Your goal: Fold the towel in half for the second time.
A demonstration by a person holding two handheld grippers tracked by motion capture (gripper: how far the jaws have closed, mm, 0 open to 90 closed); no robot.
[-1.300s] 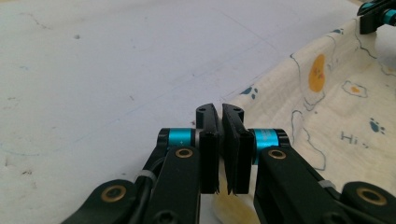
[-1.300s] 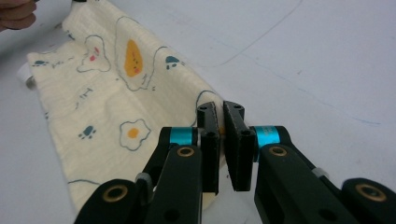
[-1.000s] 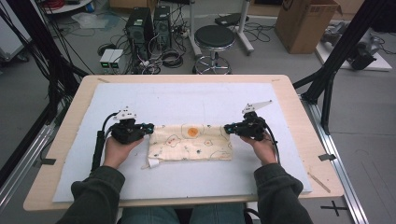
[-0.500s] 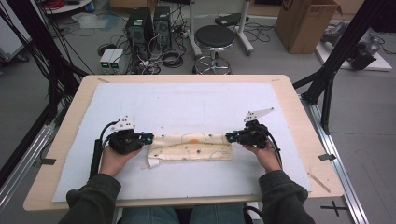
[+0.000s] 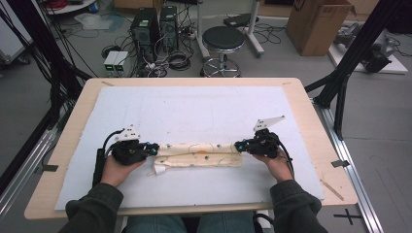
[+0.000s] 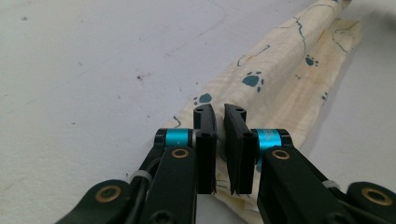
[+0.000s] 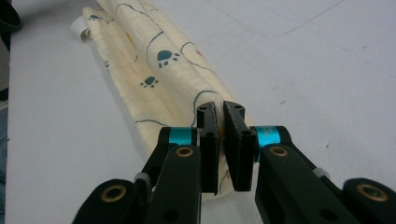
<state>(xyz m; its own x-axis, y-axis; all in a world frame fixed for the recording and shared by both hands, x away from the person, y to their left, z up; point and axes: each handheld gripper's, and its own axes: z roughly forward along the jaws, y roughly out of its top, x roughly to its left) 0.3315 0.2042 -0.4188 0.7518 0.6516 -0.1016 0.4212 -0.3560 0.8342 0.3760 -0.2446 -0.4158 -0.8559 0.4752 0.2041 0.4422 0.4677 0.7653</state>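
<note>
The left tongs [image 5: 151, 148] are nearly clenched, their jaws pinching the left end of the cream paw-print cloth [image 5: 199, 155]; in the left gripper view [image 6: 219, 126] a narrow gap between the jaws holds the fabric's edge. The right tongs [image 5: 239, 145] are likewise clamped on the cloth's right end, the fabric caught between the jaws [image 7: 220, 122]. The cloth lies folded into a long narrow band on the white mat [image 5: 204, 111] covering the worktop [image 5: 311, 104], stretched between both tongs.

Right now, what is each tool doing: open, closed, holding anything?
Left tool: closed on one end of the folded cloth.
Right tool: closed on the cloth's other end.
</note>
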